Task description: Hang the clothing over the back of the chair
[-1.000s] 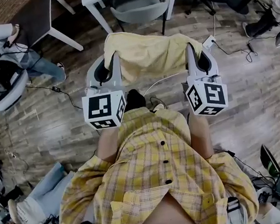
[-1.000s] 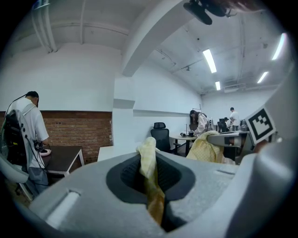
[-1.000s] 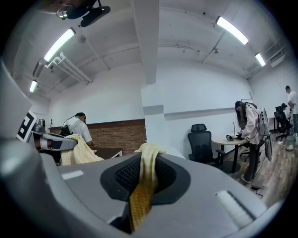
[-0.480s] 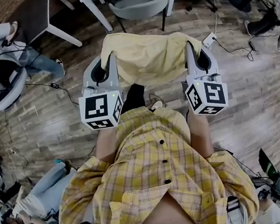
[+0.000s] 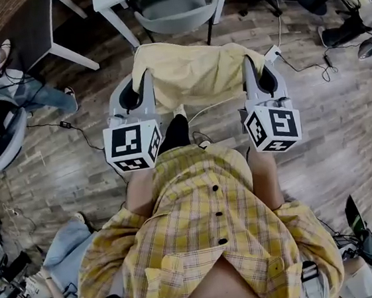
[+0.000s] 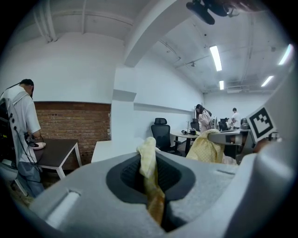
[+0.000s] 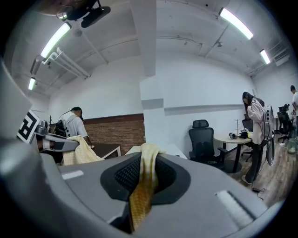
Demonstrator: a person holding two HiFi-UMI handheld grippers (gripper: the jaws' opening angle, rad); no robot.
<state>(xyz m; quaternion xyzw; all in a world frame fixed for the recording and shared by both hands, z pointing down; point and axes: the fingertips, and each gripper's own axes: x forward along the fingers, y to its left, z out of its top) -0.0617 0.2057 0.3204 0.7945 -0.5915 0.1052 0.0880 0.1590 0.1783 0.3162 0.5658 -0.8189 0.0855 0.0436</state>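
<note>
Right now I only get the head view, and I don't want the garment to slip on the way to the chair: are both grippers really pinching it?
Observer: On the left, yes. The left gripper view shows the left gripper with its fingers closed on a fold of the yellow garment.
Operator: And the right one?
Observer: Same there. The right gripper has a yellow strip clamped between its fingers, and the cloth spills out over the fingertips.
Operator: Anyone close ahead that I can't see?
Observer: The right gripper view shows a person standing by a round table, far off to the right.
</note>
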